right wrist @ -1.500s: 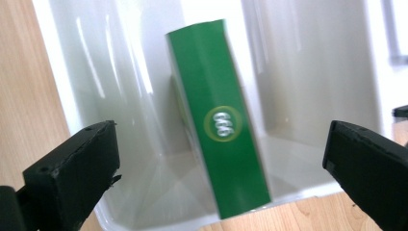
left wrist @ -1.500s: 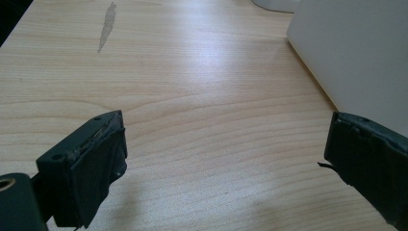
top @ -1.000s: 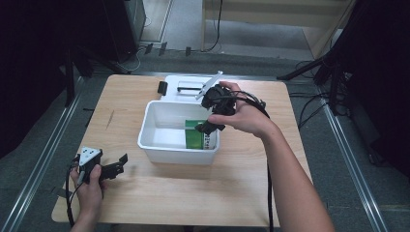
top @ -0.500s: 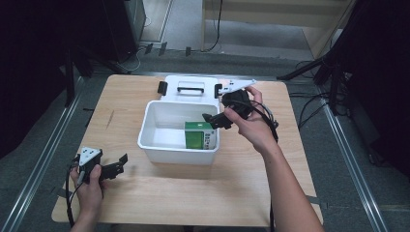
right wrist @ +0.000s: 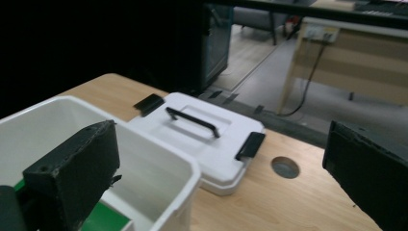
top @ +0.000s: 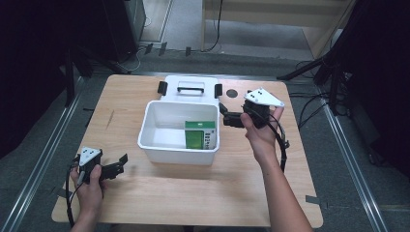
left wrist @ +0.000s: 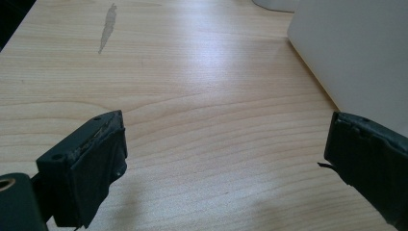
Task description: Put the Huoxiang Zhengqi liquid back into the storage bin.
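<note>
A white bin [top: 159, 140] stands mid-table with a green box [top: 199, 135] lying inside at its right end. My right gripper [top: 225, 115] hovers just past the bin's right rim, open, nothing between its jaws. In the right gripper view the wide-apart jaws of the right gripper [right wrist: 219, 144] frame the bin's rim [right wrist: 159, 144], a corner of the green box [right wrist: 103, 219] and the white lid [right wrist: 197, 139]. My left gripper [top: 121, 164] rests open near the table's front left; in the left gripper view the left gripper [left wrist: 226, 134] spans bare wood beside the bin wall [left wrist: 356, 53].
The bin's lid [top: 191, 89], with a black handle and two black clips, lies flat right behind the bin. A round cable hole [top: 232, 93] sits in the table to the lid's right. Cables and stand legs surround the table on the floor.
My right gripper has pulled up and out of the bin, away from the green box, to the right of the rim. The box stays in the bin. The left hand has not moved.
</note>
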A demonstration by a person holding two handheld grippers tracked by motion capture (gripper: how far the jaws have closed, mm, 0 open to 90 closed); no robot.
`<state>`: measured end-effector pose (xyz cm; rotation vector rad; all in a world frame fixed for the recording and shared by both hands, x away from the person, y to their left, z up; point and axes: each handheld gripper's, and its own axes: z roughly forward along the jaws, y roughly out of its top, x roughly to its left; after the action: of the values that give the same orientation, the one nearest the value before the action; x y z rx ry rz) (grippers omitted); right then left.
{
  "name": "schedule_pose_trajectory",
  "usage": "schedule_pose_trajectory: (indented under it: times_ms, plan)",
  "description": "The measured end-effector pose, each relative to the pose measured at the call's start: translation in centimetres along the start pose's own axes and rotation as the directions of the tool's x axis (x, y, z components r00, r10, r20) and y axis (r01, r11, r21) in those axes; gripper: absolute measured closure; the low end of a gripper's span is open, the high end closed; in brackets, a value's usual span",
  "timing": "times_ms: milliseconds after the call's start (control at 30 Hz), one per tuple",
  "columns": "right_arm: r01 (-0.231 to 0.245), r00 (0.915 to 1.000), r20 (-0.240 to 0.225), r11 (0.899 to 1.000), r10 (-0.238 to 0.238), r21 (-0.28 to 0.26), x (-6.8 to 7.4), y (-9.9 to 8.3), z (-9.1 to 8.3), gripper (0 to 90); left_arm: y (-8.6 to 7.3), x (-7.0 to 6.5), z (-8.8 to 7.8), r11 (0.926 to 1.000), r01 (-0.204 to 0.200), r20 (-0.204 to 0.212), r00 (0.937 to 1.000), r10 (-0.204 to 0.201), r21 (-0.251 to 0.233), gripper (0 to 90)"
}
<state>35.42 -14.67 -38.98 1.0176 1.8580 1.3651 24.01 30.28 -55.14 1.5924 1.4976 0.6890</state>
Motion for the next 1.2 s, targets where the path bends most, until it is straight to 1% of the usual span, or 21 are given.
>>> schedule_pose_trajectory:
  times_ms: [167,267,367,533,567,667,700,767,867,1067,1133,1167,1200]
  plan:
    - [0.006,0.999,0.045,0.999,-0.004,-0.053,-0.3,-1.0,-0.9,0.0,0.0,0.0,0.0,1.0,-0.005,0.0,1.0,0.005,0.003,2.1]
    - [0.004,0.9973,0.073,0.998,0.001,-0.06,-0.7,-1.7,-1.6,0.0,0.0,0.0,0.0,1.0,-0.005,-0.001,1.0,0.005,0.003,2.1]
    - [-0.001,0.9961,0.088,0.998,0.006,-0.064,-1.2,-2.4,-2.2,0.0,0.0,0.0,0.0,1.0,-0.005,-0.001,1.0,0.005,0.002,2.1]
    - [-0.014,0.9944,0.103,0.998,0.021,-0.063,-2.0,-3.7,-3.6,0.0,0.0,0.0,0.0,1.0,-0.006,-0.002,1.0,0.006,0.002,2.1]
    - [-0.012,0.9932,0.115,0.998,0.019,-0.061,-2.3,-4.0,-3.9,0.0,0.0,0.0,0.0,1.0,-0.001,-0.002,1.0,0.001,0.001,2.1]
    - [-0.021,0.9928,0.116,0.998,0.028,-0.065,-2.8,-4.9,-4.7,0.0,0.0,0.0,0.0,1.0,-0.003,-0.001,1.0,0.003,0.003,2.1]
    - [-0.021,0.9916,0.126,0.998,0.028,-0.059,-3.0,-5.3,-5.1,0.0,0.0,0.0,0.0,1.0,-0.003,-0.001,1.0,0.003,0.003,2.1]
    - [-0.02,0.9912,0.129,0.998,0.027,-0.054,-3.4,-5.8,-5.6,0.0,0.0,0.0,0.0,1.0,-0.004,-0.001,1.0,0.004,0.003,2.1]
    - [-0.032,0.9889,0.143,0.999,0.038,-0.044,-4.1,-6.8,-6.5,0.0,0.0,0.0,0.0,1.0,-0.005,-0.003,1.0,0.005,0.003,2.1]
    - [-0.055,0.9833,0.171,0.997,0.062,-0.045,-5.2,-8.7,-8.2,0.0,0.0,-0.1,0.0,1.0,-0.007,-0.006,1.0,0.007,0.002,2.1]
    - [-0.06,0.9801,0.187,0.997,0.067,-0.041,-5.6,-9.3,-8.7,0.0,0.0,-0.1,0.0,1.0,-0.009,-0.006,0.9999,0.009,0.002,2.1]
    - [-0.075,0.9771,0.197,0.997,0.081,-0.036,-6.0,-10.0,-9.2,0.0,0.0,-0.1,0.0,1.0,-0.008,-0.006,0.9999,0.008,0.001,2.1]
    - [-0.075,0.9771,0.197,0.997,0.081,-0.036,-6.0,-10.0,-9.2,0.0,0.0,-0.1,0.0,1.0,-0.008,-0.006,0.9999,0.008,0.001,2.1]
